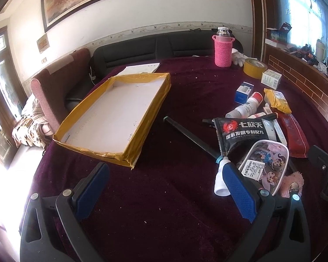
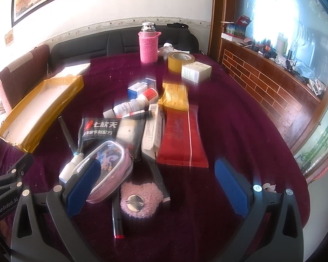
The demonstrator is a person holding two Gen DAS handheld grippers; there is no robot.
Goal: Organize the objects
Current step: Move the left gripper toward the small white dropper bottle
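An empty shallow cardboard box (image 1: 118, 118) (image 2: 32, 111) wrapped in yellow tape lies on the maroon tablecloth (image 1: 175, 185), ahead and left of my left gripper (image 1: 166, 187), which is open and holds nothing. A pile sits to the right: a black snack packet (image 1: 240, 131) (image 2: 98, 131), a clear cartoon pouch (image 1: 264, 163) (image 2: 107, 163), a black stick with a white end (image 1: 192, 137), a white bottle with a red cap (image 2: 137, 104), a red packet (image 2: 181, 137) and a yellow packet (image 2: 175, 96). My right gripper (image 2: 157, 181) is open just above a pink fuzzy item (image 2: 140, 198).
At the back of the table stand a bottle in a pink knitted sleeve (image 1: 223, 48) (image 2: 148, 43), a yellow tape roll (image 1: 254, 67) (image 2: 179, 62) and a small white box (image 2: 195, 71). A dark sofa (image 1: 142, 50) runs behind; a brick-patterned ledge (image 2: 262, 83) is on the right.
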